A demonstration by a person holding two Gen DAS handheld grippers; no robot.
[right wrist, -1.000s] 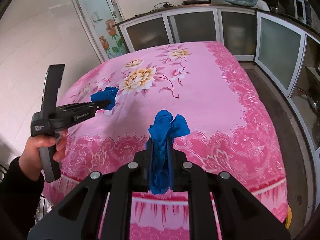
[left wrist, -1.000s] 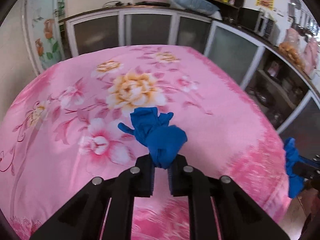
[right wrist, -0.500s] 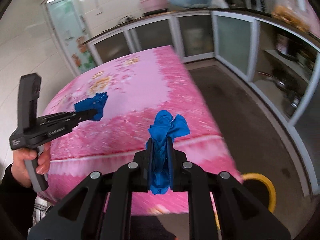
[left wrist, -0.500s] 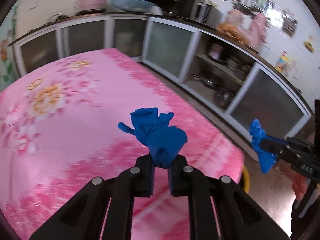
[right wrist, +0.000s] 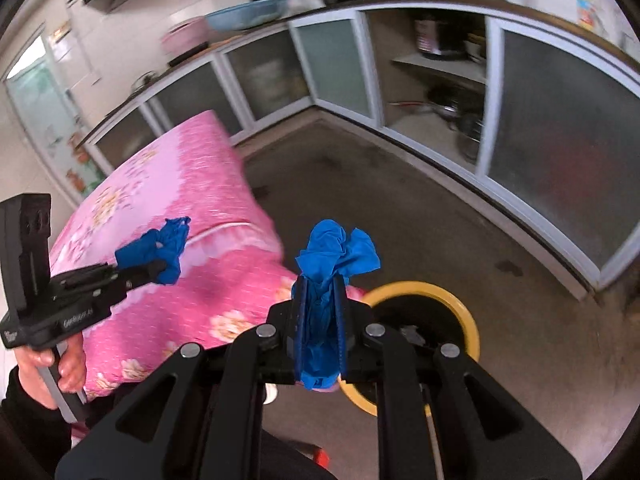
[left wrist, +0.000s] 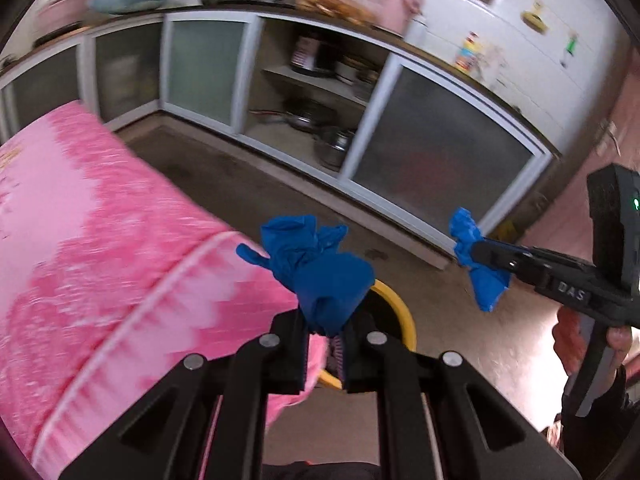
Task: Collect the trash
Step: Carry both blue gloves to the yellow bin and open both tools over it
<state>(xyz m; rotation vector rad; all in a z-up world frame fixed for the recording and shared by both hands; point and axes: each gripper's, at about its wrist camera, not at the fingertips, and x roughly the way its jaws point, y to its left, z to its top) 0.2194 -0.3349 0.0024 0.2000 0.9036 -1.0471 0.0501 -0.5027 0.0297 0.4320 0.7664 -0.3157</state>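
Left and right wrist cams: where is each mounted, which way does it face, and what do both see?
Left wrist: sits on the left gripper, looking along its fingers past the pink table toward the cabinets; shows its blue glove, plus the right gripper and hand.
Right wrist: sits on the right gripper, facing floor and yellow bin; shows its glove, plus the left gripper and hand.
Shared: table, bin, cabinets, both gloves.
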